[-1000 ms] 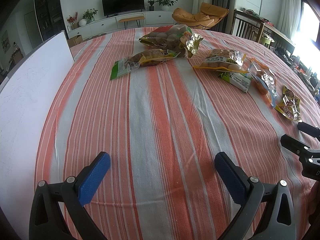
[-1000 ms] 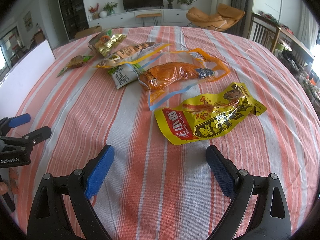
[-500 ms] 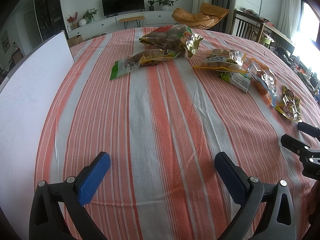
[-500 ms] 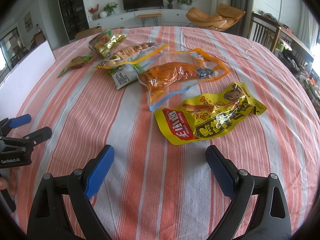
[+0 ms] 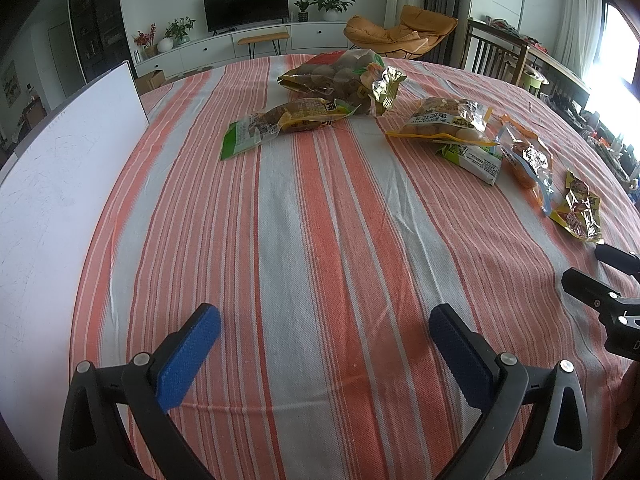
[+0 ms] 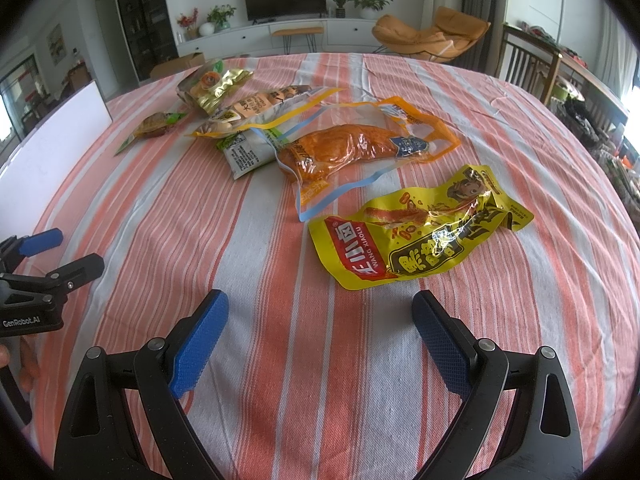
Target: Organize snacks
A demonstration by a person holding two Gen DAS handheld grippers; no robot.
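Striped cloth (image 5: 320, 240) bare under left claw (image 5: 324, 344), wide; right claw (image 6: 320, 336) wide, near yellow packet (image 6: 420, 236).

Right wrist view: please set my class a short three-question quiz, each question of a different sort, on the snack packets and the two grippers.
1. True or false: the right gripper is shut on the yellow packet.
2. Which packet lies nearest the right gripper? A) gold foil bag B) yellow packet C) orange packet
3. Fill in: the snacks lie on a ______ striped tablecloth.

Key
1. False: its jaws stand open over bare cloth, short of the packet. The left gripper is open too.
2. B
3. orange and white
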